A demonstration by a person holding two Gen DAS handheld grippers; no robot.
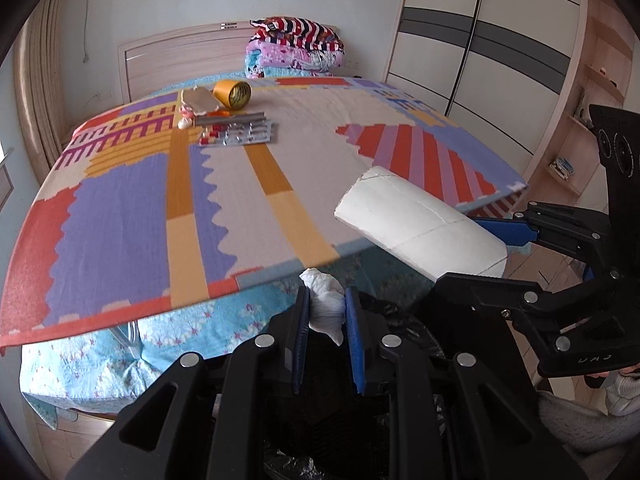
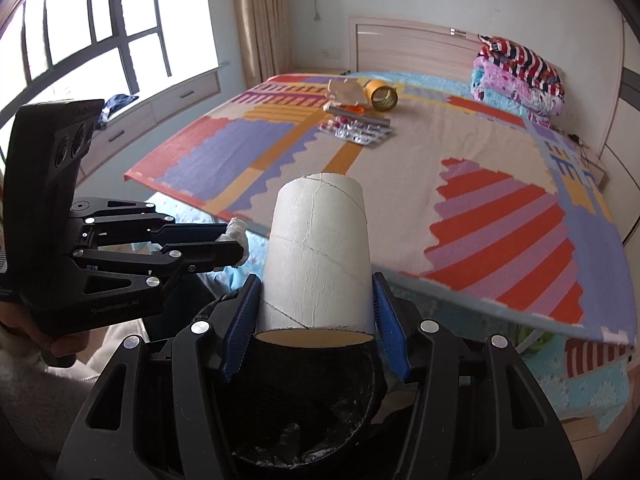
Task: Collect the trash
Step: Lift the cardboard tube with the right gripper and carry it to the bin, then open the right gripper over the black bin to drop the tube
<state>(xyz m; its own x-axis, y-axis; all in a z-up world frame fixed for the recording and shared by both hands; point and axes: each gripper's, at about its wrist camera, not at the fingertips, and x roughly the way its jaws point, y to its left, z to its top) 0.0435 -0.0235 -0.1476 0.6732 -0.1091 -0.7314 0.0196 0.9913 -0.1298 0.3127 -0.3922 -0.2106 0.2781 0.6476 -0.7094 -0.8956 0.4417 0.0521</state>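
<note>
My left gripper (image 1: 326,312) is shut on a crumpled white tissue (image 1: 325,300) and holds it over the black-lined bin (image 1: 404,320) below. It also shows in the right wrist view (image 2: 236,246) at the left. My right gripper (image 2: 316,300) is shut on a white cardboard tube (image 2: 318,252) and holds it above the bin (image 2: 304,404). The tube also shows in the left wrist view (image 1: 420,222). More trash lies far back on the bed: blister packs (image 1: 240,134), a yellow tape roll (image 1: 232,94), a torn wrapper (image 1: 198,100).
The bed carries a colourful foam mat (image 1: 160,208) whose near edge overhangs close to both grippers. Folded quilts (image 1: 296,48) lie at the headboard. A wardrobe (image 1: 480,40) stands at the right, a window (image 2: 80,40) at the left.
</note>
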